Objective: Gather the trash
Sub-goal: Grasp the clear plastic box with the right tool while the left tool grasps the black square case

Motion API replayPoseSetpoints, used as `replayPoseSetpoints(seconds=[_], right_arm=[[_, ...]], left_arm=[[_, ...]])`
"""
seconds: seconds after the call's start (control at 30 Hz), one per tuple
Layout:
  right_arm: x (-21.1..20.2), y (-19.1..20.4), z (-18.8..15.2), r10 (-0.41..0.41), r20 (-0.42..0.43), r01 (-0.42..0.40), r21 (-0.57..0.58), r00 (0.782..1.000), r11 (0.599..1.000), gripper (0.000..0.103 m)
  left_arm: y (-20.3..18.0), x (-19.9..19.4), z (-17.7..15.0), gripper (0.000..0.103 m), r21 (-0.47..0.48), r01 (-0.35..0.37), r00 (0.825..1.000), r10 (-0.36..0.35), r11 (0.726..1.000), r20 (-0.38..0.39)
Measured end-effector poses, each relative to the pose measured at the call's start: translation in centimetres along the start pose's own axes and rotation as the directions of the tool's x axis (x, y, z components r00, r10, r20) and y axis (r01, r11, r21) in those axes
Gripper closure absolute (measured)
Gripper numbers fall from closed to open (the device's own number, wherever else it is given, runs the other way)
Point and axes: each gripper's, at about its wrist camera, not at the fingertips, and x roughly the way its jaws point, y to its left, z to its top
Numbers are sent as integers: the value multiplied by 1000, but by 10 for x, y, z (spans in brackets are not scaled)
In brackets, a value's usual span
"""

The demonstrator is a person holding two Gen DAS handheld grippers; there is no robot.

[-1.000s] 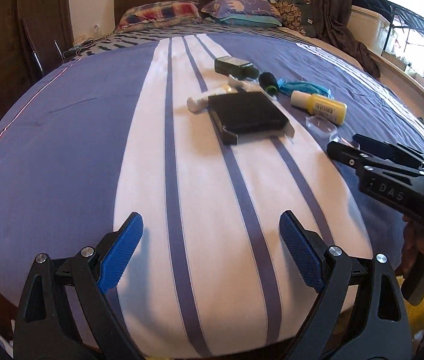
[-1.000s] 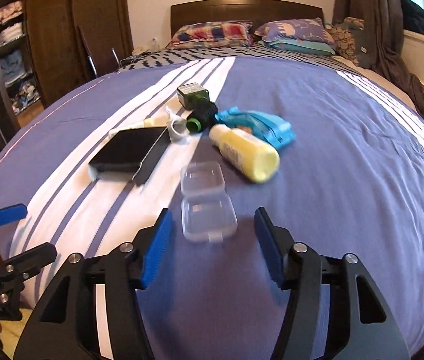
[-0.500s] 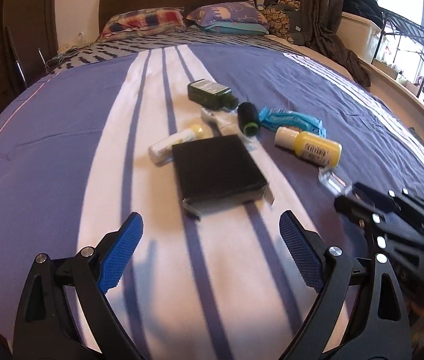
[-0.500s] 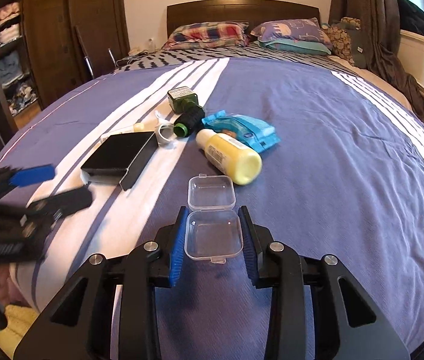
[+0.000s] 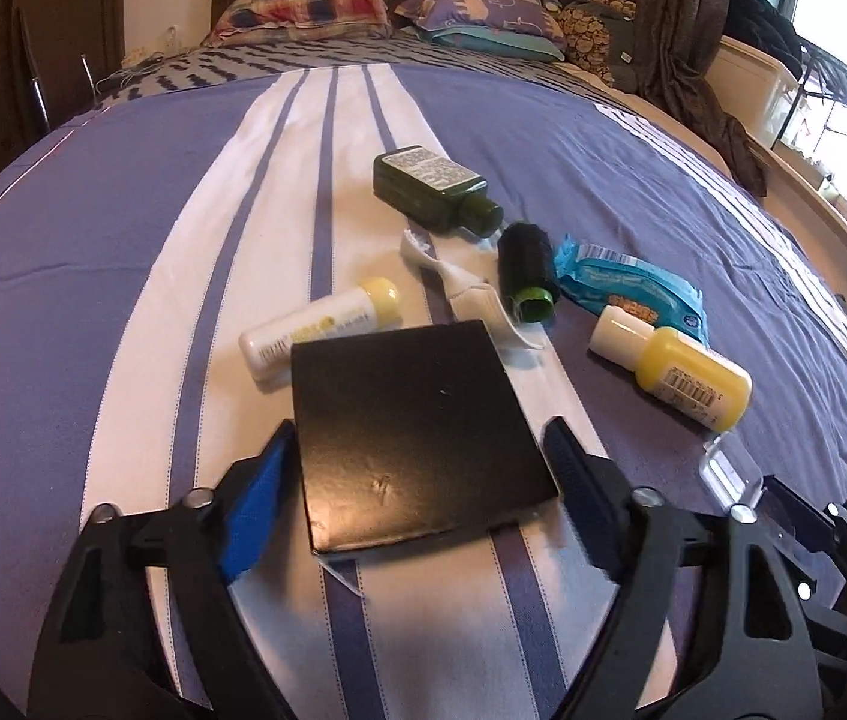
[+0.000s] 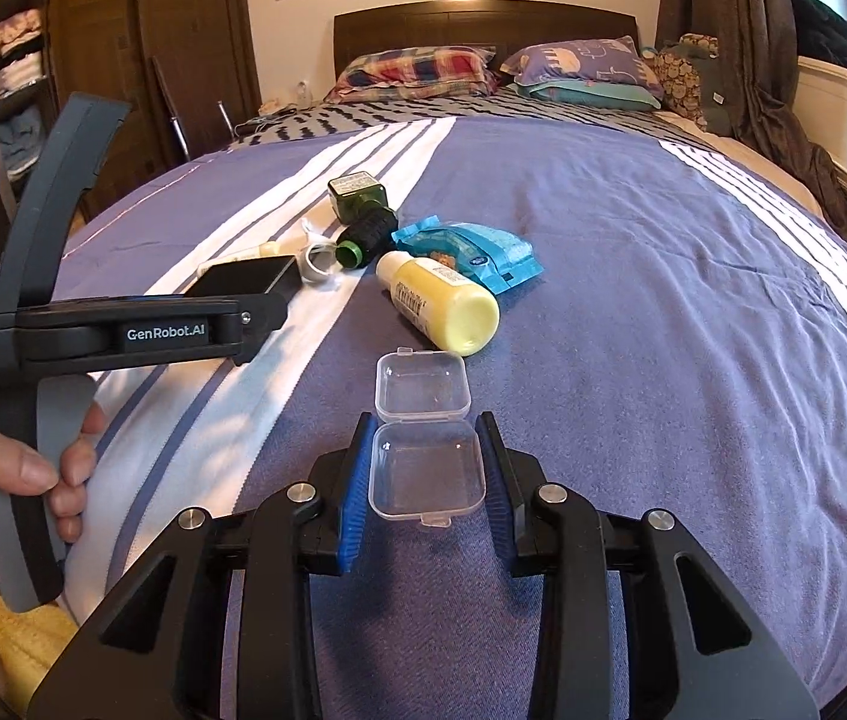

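Left gripper straddles the black square box, its blue pads at about 9 and 3 o'clock of the box's near half; whether they already press the sides I cannot tell, though they sit very close. To do this well, I judge the pads should meet the box's side walls squarely and low, since the flat lid gives nothing to hold and a loose flap shows at its 6 o'clock edge. Behind it, at 11 o'clock, lies a white tube with a yellow cap, just touching the box, so a straight lift avoids dragging it. Further right rest the dark green bottle, the blue wipes packet and the yellow bottle. Right gripper is clamped on the lower half of an open clear plastic case, whose hinged lid sticks out at 12 o'clock; gentle pressure seems wise, as thin plastic may flex or pop free.
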Motion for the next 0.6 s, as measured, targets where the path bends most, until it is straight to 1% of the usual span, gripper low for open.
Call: replayPoseSetpoints(seconds=[0.1,0.2,0.33,0.37,0.43,0.6], right_arm=[[-4,1,-1,-8,5,8,-4,1000,1000,69],[-14,2,-5,-26,17,26,-9,1000,1000,69],[-35,5,-11,-112,70,114,-37,991,993,69],[-41,5,-12,-122,80,126,-41,989,991,69],[-53,4,-17,-106,78,108,-27,991,994,69],[-80,11,-34,-107,89,110,-32,990,993,69]], left_arm=[[-2,-6,-6,27,13,0,1000,0,1000,-3],[-6,-19,-20,27,25,7,1000,-7,1000,-3],[-12,-45,-44,27,58,1,1000,-1,998,6],[-14,-53,-51,27,72,-3,1000,2,997,13],[-18,-67,-63,27,87,-7,1000,5,996,25],[-21,-104,-91,27,79,22,998,-26,997,53]])
